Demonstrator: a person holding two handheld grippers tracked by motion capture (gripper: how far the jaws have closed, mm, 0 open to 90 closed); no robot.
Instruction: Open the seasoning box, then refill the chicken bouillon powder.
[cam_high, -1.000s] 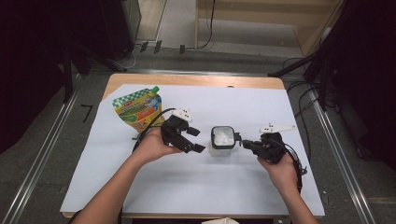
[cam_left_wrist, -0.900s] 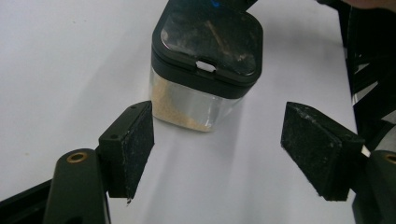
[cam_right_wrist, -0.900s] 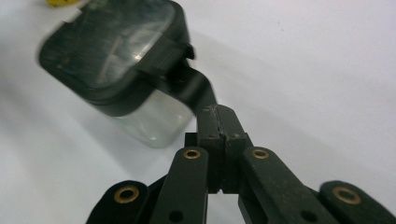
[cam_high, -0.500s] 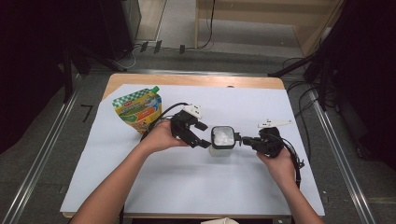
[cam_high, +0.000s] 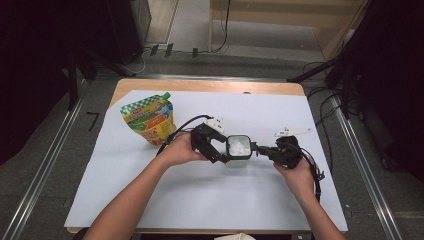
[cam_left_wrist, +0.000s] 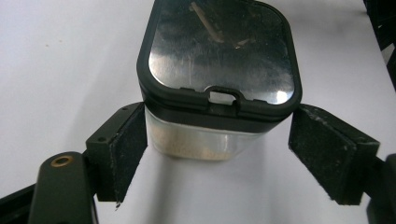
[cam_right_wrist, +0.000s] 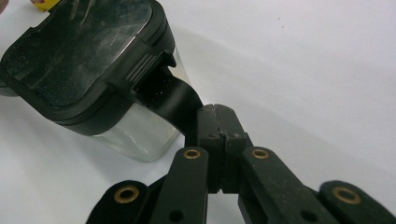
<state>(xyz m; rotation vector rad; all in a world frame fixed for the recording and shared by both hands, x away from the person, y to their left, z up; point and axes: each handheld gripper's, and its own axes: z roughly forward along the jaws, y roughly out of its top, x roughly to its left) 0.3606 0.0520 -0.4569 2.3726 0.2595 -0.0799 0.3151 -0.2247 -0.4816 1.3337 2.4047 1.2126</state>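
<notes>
The left gripper (cam_high: 223, 148) has moved in from the left since a second ago, and its jaws, which have just been opening, now stand wide on either side of the clear container with a black lid (cam_high: 238, 148) near the middle of the white-covered tabletop (cam_high: 150, 200), one pad (cam_left_wrist: 126, 149) about touching its wall, the other clear of it. The right gripper (cam_right_wrist: 217, 122) is closed tight on the container's black handle (cam_right_wrist: 170, 95). The container looks steadied and about ready for a second grip.

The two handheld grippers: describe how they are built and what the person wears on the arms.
Both the left gripper and right gripper are black, with linked arms pinned by brass-coloured rivets and flat, rough black pads. Each carries a pale three-cornered plate on top and trails a black cable. The forearms are bare, with no sleeves in view.
</notes>
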